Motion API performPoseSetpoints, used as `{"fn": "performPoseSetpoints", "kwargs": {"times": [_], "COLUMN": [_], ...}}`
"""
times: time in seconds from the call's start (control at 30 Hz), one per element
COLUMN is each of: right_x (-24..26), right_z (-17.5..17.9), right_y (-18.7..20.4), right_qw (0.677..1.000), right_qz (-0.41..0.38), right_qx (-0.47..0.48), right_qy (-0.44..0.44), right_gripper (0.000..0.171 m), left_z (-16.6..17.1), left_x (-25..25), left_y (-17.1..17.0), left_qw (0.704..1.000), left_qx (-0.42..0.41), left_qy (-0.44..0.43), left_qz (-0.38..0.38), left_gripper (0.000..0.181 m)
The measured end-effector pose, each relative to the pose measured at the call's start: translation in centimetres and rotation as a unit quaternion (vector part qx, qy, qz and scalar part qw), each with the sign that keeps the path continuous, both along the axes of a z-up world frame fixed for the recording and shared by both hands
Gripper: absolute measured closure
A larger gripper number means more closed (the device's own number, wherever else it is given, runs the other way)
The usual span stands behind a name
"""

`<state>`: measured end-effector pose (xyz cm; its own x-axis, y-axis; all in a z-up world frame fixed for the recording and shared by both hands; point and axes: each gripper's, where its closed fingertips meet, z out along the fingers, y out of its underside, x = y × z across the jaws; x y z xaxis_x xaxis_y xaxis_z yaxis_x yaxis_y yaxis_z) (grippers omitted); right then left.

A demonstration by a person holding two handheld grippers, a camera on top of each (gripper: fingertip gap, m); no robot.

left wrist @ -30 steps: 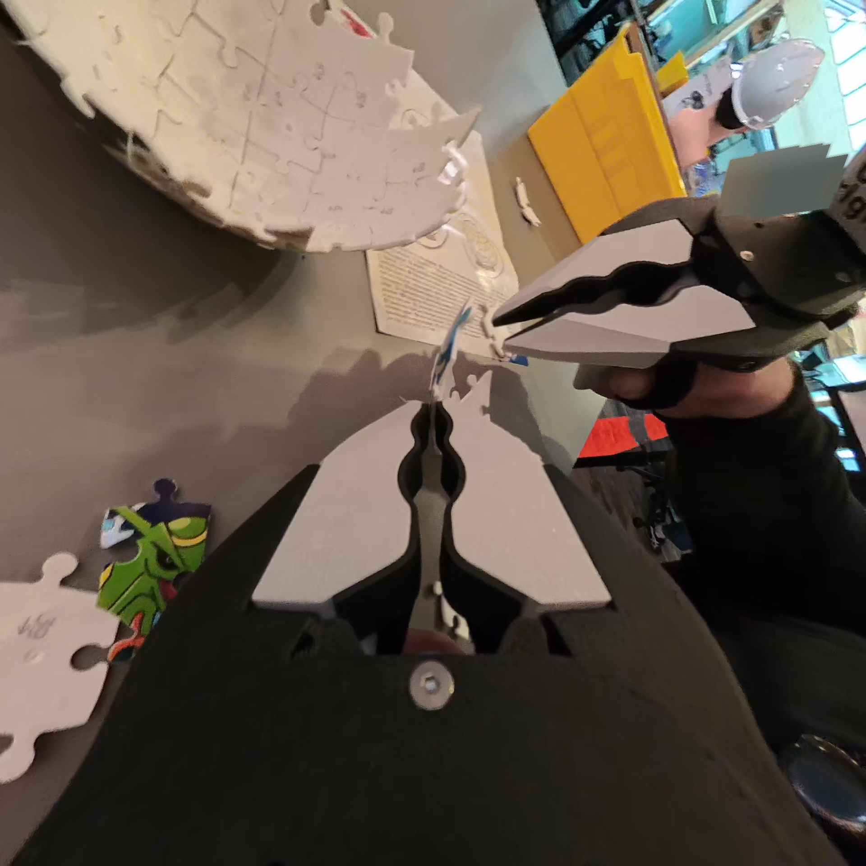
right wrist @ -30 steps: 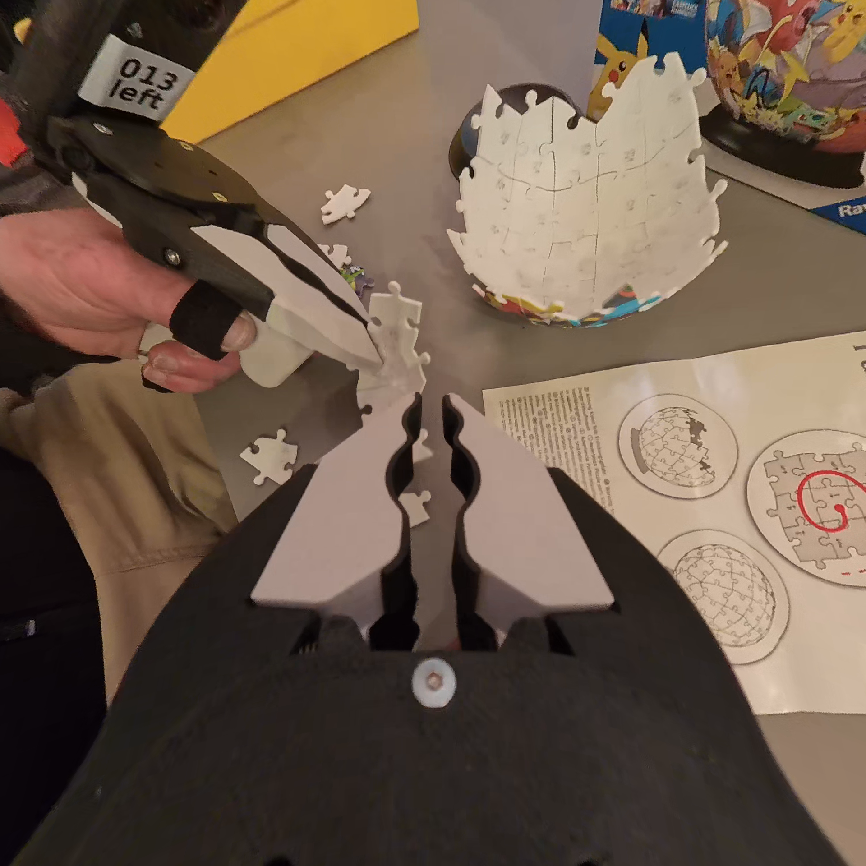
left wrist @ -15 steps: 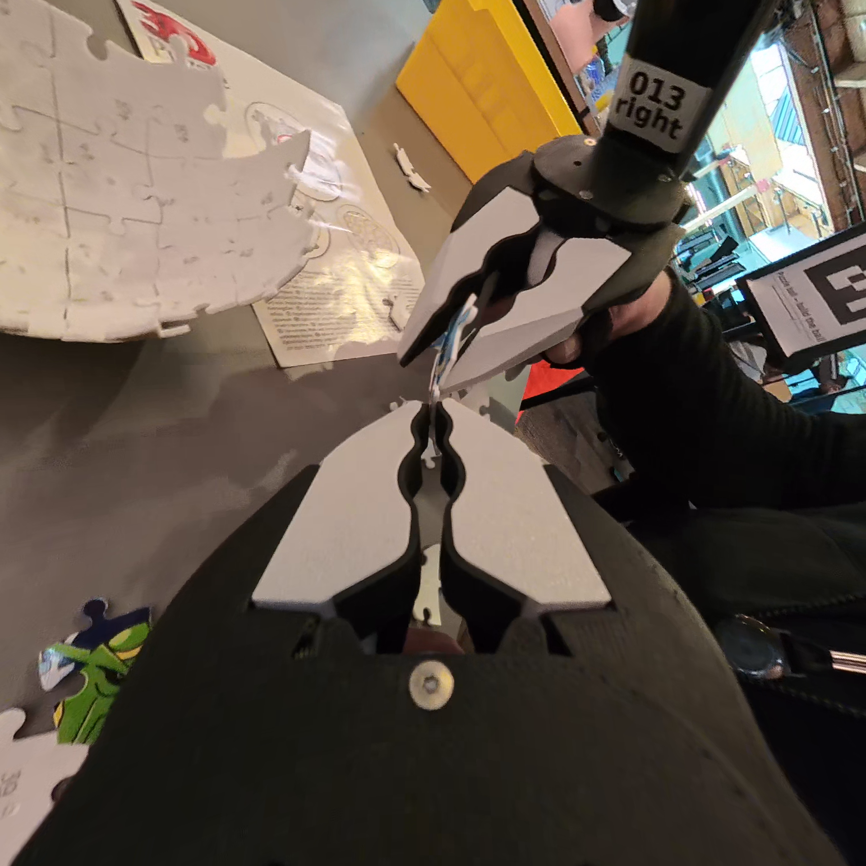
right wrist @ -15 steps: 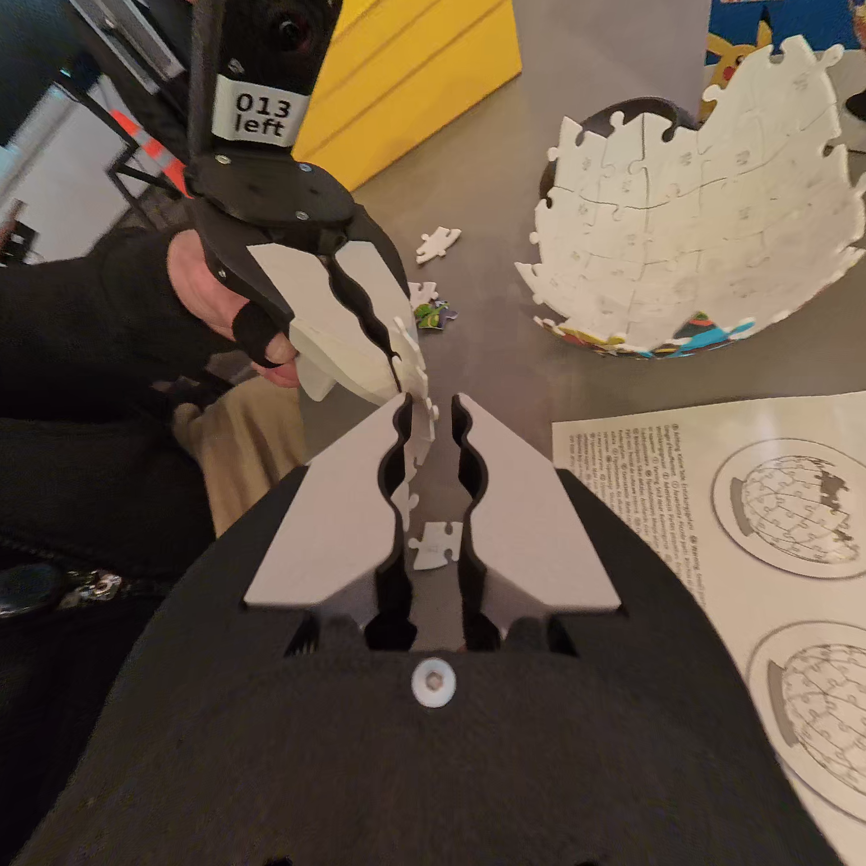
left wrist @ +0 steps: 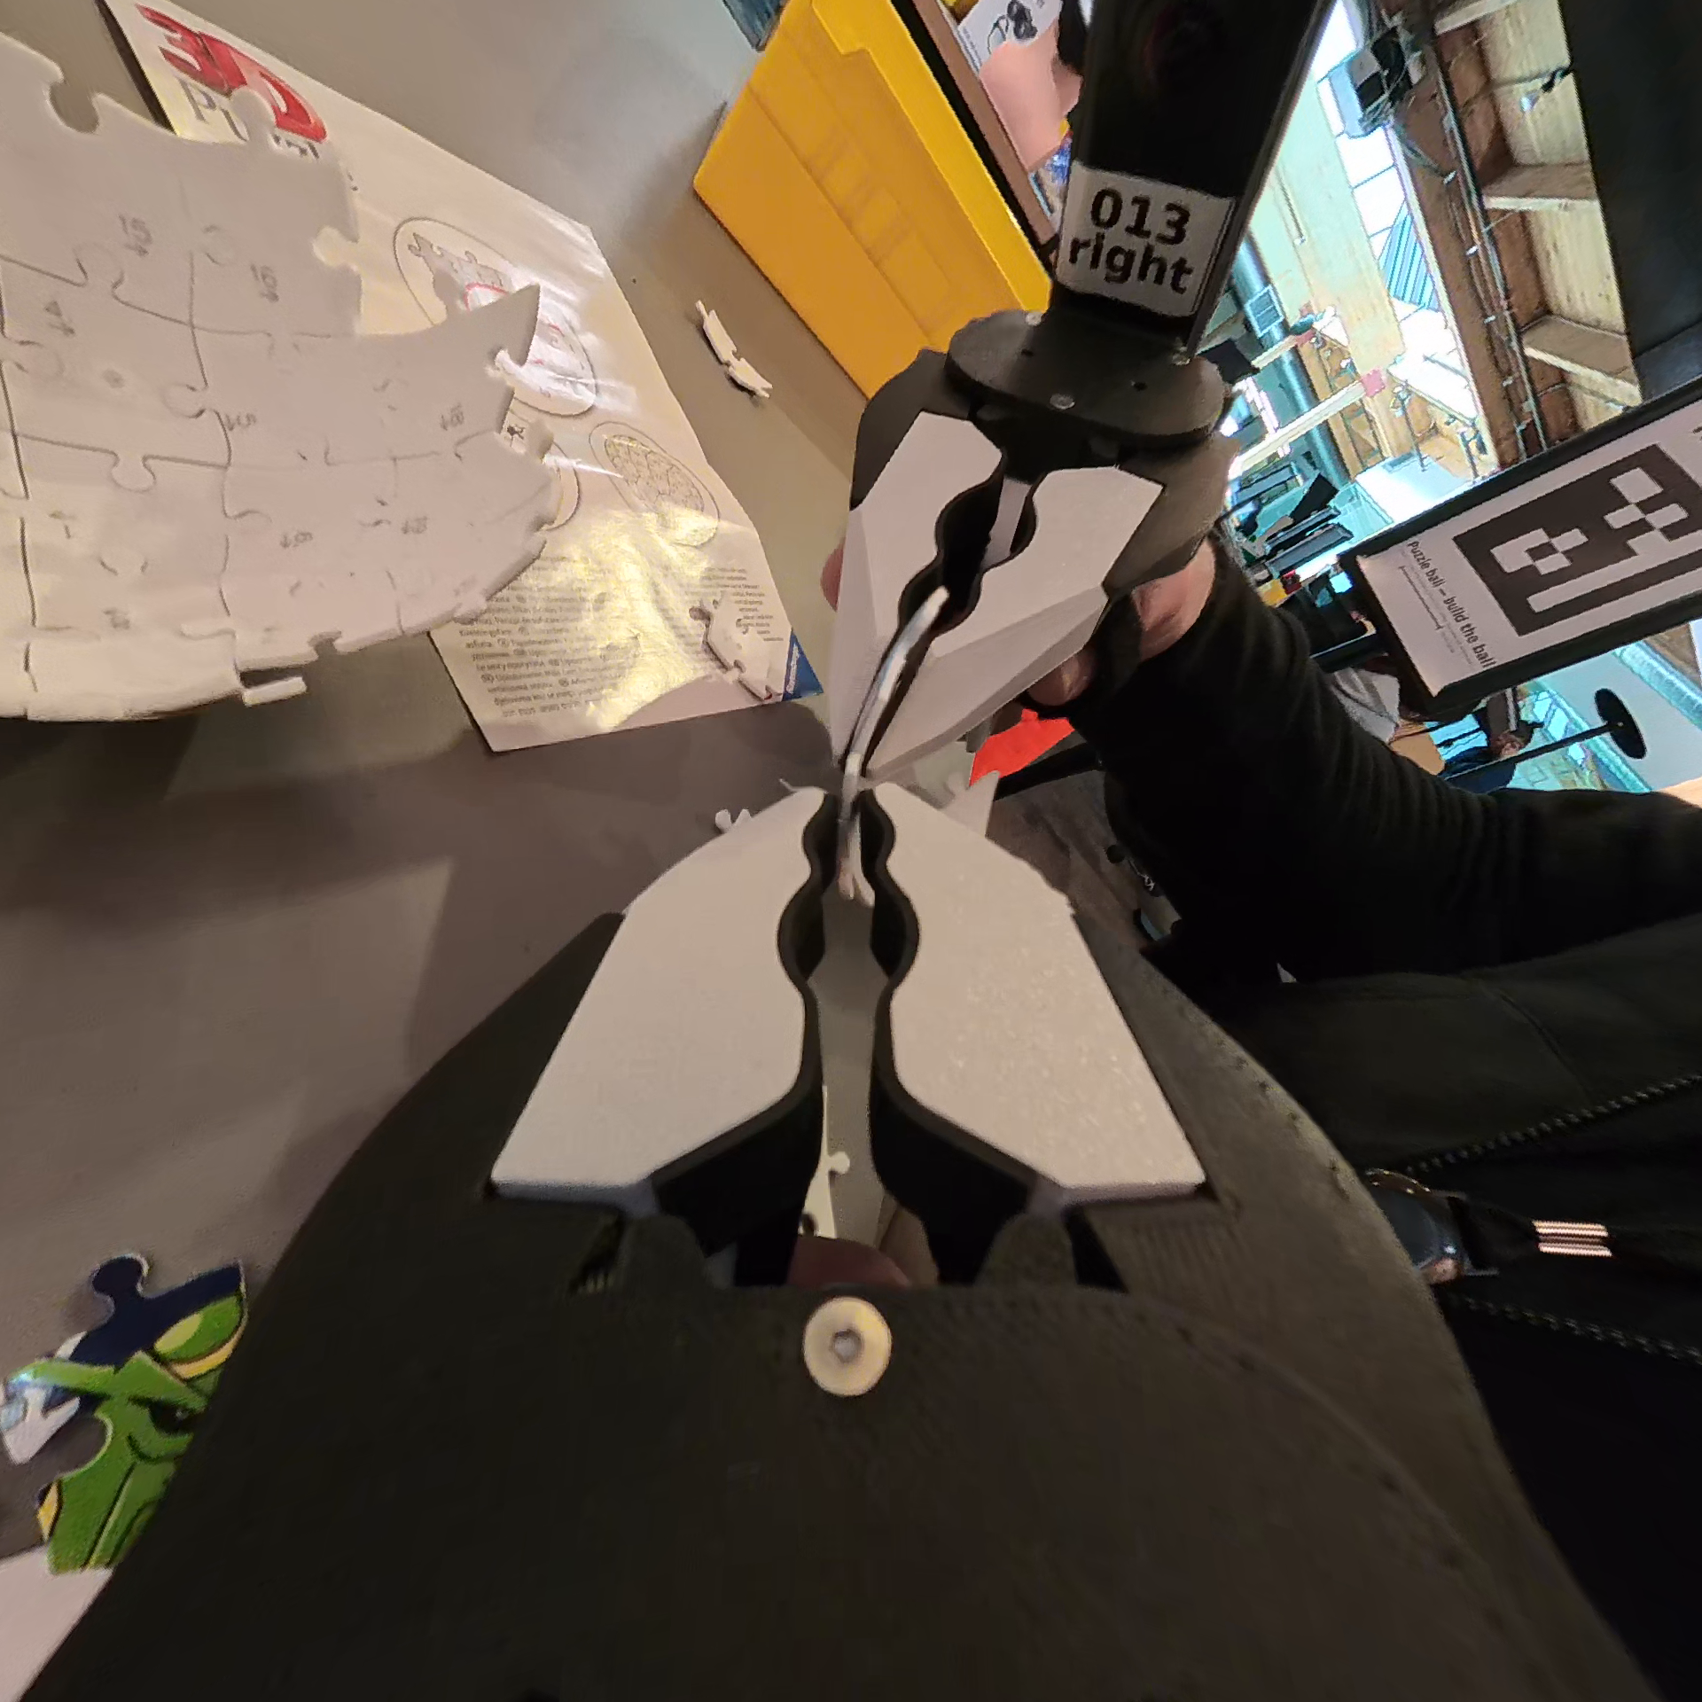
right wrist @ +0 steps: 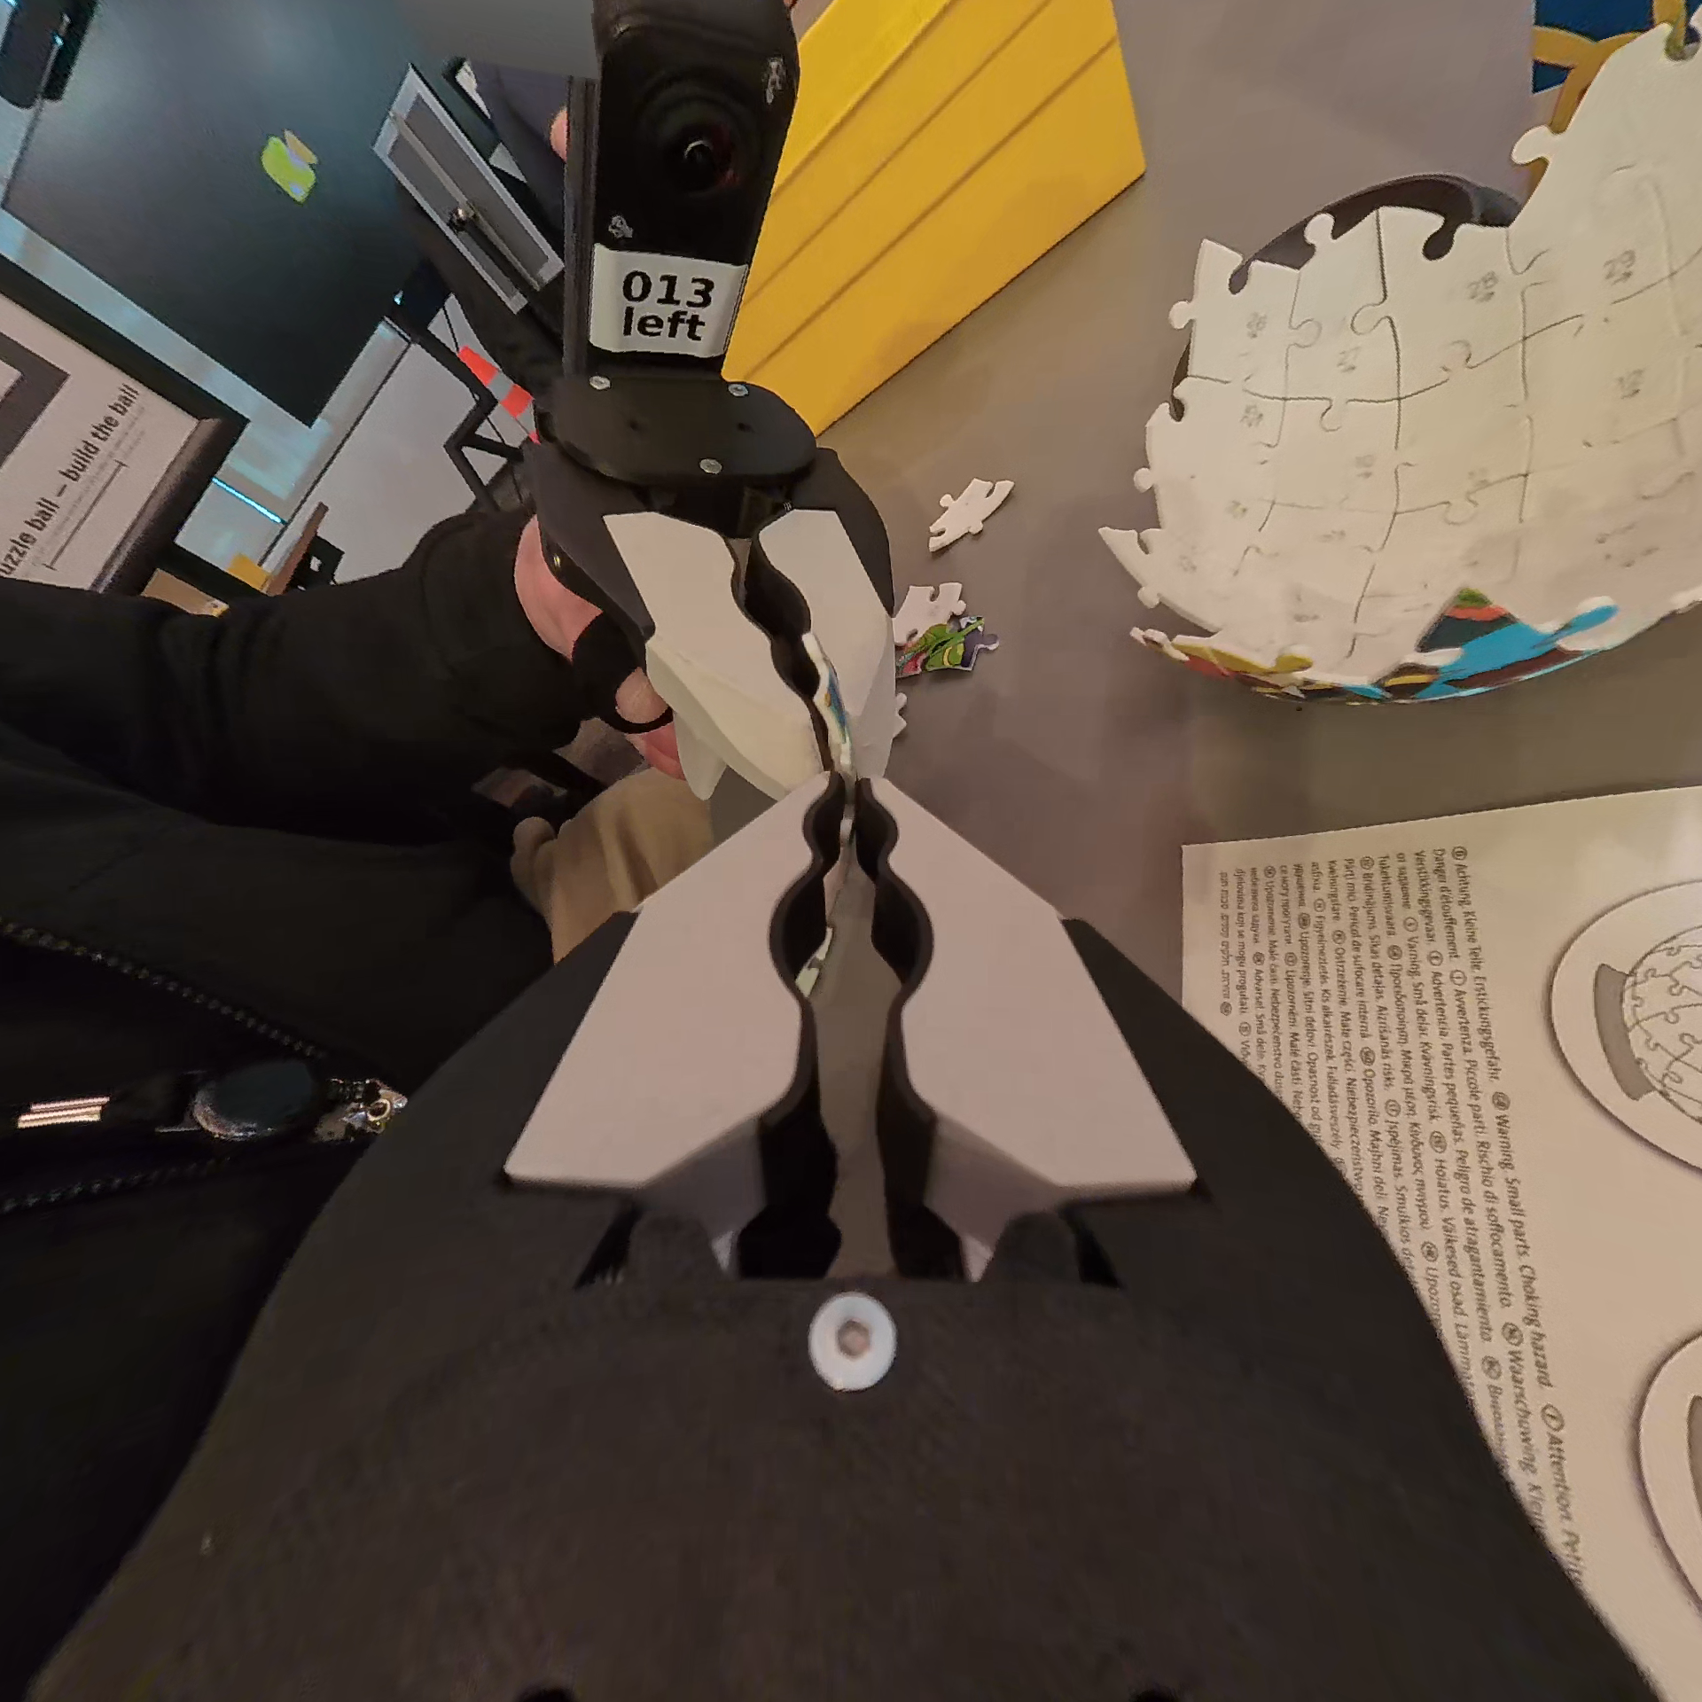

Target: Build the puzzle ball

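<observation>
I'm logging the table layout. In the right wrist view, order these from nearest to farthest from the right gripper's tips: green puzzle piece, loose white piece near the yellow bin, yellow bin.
Measured from the right gripper:
1. Green puzzle piece, just beyond the tips, slightly right.
2. Loose white piece, farther back on the table.
3. Yellow bin, at the far edge.

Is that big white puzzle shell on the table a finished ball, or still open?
Still open. The puzzle shell is only a partial bowl: its white numbered inside faces up, its rim is jagged with unfilled tabs, and loose pieces lie beside it on the table.
</observation>
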<state>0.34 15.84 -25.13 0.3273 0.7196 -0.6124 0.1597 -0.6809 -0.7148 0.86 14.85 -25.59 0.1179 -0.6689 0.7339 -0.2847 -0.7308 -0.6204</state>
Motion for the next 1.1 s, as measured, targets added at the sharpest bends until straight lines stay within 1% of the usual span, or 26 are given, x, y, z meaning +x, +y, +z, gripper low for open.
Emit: {"fn": "performPoseSetpoints", "kwargs": {"times": [0.23, 0.37, 0.43, 0.53, 0.67, 0.7, 0.73, 0.8, 0.9, 1.0, 1.1], "right_x": [0.6, 1.4, 2.0, 3.0, 4.2, 4.3, 4.5, 4.7, 4.9, 5.2, 5.4], "right_z": [0.9, 1.5, 1.6, 1.7, 1.7, 1.6, 1.5, 1.4, 1.5, 1.4, 1.1], "right_y": [0.3, 0.4, 0.5, 0.8, 1.1, 1.2, 1.2, 1.2, 1.2, 1.3, 1.4], "right_qw": [1.0, 0.999, 0.999, 0.998, 0.997, 0.997, 0.997, 0.996, 0.996, 0.996, 0.996], "right_qz": [-0.016, -0.03, -0.039, -0.054, -0.074, -0.077, -0.079, -0.083, -0.088, -0.091, -0.092], "right_qx": [0.002, 0.006, 0.009, 0.011, 0.015, 0.015, 0.015, 0.015, 0.015, 0.013, 0.009], "right_qy": [0.021, 0.028, 0.026, 0.022, 0.013, 0.011, 0.007, 0.005, 0.005, 0.007, 0.007], "right_gripper": [0.171, 0.171, 0.171, 0.171, 0.171, 0.171, 0.171, 0.171, 0.171, 0.171, 0.171], "left_z": [1.3, 2.7, 3.8, 5.1, 3.6, 3.2, 2.7, 2.1, 0.8, -0.3, -0.9], "left_x": [-0.7, -2.7, -4.0, -6.2, -8.5, -8.5, -8.3, -8.1, -7.6, -7.0, -6.4], "left_y": [0.7, 1.6, 3.2, 6.4, 10.9, 11.7, 12.2, 13.5, 14.8, 15.0, 14.3], "left_qw": [1.0, 0.996, 0.987, 0.97, 0.927, 0.923, 0.926, 0.927, 0.938, 0.952, 0.956], "left_qx": [0.015, 0.082, 0.136, 0.198, 0.293, 0.296, 0.289, 0.275, 0.235, 0.187, 0.179], "left_qy": [-0.008, 0.009, 0.019, 0.048, 0.161, 0.173, 0.178, 0.185, 0.183, 0.173, 0.171], "left_qz": [0.022, 0.046, 0.078, 0.134, 0.172, 0.173, 0.167, 0.177, 0.18, 0.169, 0.156], "left_gripper": [0.158, 0.155, 0.154, 0.153, 0.149, 0.149, 0.147, 0.146, 0.146, 0.147, 0.15]}}
